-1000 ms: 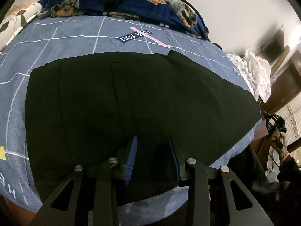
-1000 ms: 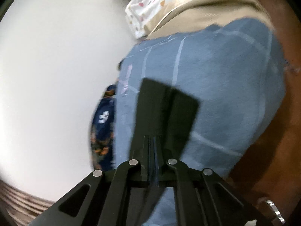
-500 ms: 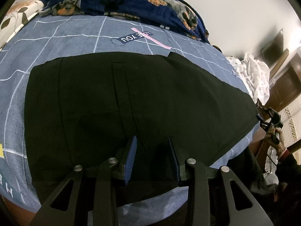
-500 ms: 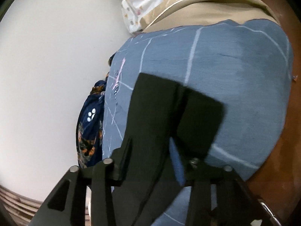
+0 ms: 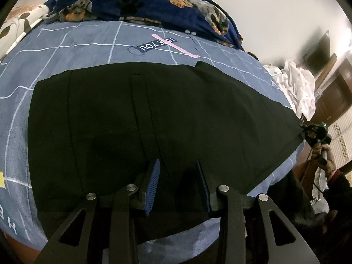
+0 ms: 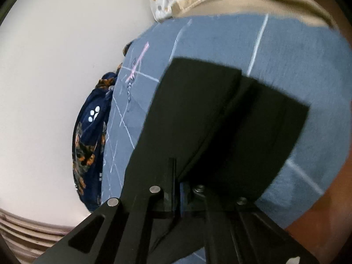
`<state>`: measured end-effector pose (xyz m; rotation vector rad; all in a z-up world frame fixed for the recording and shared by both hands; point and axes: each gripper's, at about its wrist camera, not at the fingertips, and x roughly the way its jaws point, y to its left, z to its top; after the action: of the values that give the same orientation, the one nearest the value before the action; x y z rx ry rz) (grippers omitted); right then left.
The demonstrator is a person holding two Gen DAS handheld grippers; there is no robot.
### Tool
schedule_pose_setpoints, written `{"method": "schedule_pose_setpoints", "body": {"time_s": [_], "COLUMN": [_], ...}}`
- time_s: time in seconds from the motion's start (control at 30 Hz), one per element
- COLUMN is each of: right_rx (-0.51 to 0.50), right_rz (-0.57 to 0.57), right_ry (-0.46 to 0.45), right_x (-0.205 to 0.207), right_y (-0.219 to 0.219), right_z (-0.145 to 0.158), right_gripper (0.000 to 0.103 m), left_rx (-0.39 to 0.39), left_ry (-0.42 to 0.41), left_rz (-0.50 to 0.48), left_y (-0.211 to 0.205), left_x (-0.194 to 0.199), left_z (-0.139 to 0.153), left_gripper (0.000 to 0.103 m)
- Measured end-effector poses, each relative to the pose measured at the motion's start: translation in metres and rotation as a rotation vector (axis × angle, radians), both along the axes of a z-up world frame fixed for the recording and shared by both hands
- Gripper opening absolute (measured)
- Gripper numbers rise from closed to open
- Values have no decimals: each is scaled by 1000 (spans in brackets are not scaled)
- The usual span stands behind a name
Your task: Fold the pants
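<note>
Black pants lie spread flat on the blue checked bedsheet, waist to the left, legs running right. My left gripper is open, its blue-padded fingers low over the near edge of the pants. In the right wrist view the pants show as two leg panels, one lapping the other. My right gripper is shut on the pants at the leg end. It also shows small at the right of the left wrist view, held in a hand.
A navy dog-print blanket is bunched along the far side of the bed. A white patterned cloth lies past the bed's right end. A floral pillow sits far left. Dark wooden furniture stands at right.
My right gripper opened half a second ago and has now shut on the leg end. The left gripper has stayed open over the near edge.
</note>
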<state>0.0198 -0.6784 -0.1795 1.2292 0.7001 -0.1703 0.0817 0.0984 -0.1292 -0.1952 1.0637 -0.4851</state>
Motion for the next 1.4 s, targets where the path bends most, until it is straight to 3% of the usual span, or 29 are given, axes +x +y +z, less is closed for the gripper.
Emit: {"method": "schedule_pose_setpoints", "body": {"time_s": [0.13,0.27,0.37,0.67,0.73,0.87,0.97,1.0,1.07,1.4], "right_rx": [-9,55,126,30,50,119,154,159,142,167], "right_rz": [-11,-46,-70,-77,-79,-109,-89,-79,-40,212], "right_ry": [-17,17,-8,-36,5,-42,-65,-75,-90,-64], "right_x": [-23,-38,-42,-43,-43,-52,-52,-52,-50,-19], "right_y": [2,-7,-12,-17,-21,-22,-20,-18,-5,79], "right_z": [12,-14,-31,-8,-21,-34,-27,-24,-13,-14], "right_gripper": [4,4,3,3,3,1,18,35,49,49], "left_rx": [-18,-55,-64,-44,-41,-45,-43,-45,-45,10], "left_ry": [11,27,32,18,19,23,23,23,21,-14], "left_rz": [-2,4,7,-3,-7,-6,-9,-10,-16,-74], "left_y": [3,8,9,7,6,7,8,7,6,-8], "left_x": [2,5,5,3,3,4,4,4,4,-1], "left_z": [0,-2,-3,-3,-2,-1,0,0,0,2], "left_gripper": [36,36,36,36,36,36,37,37,41,56]}}
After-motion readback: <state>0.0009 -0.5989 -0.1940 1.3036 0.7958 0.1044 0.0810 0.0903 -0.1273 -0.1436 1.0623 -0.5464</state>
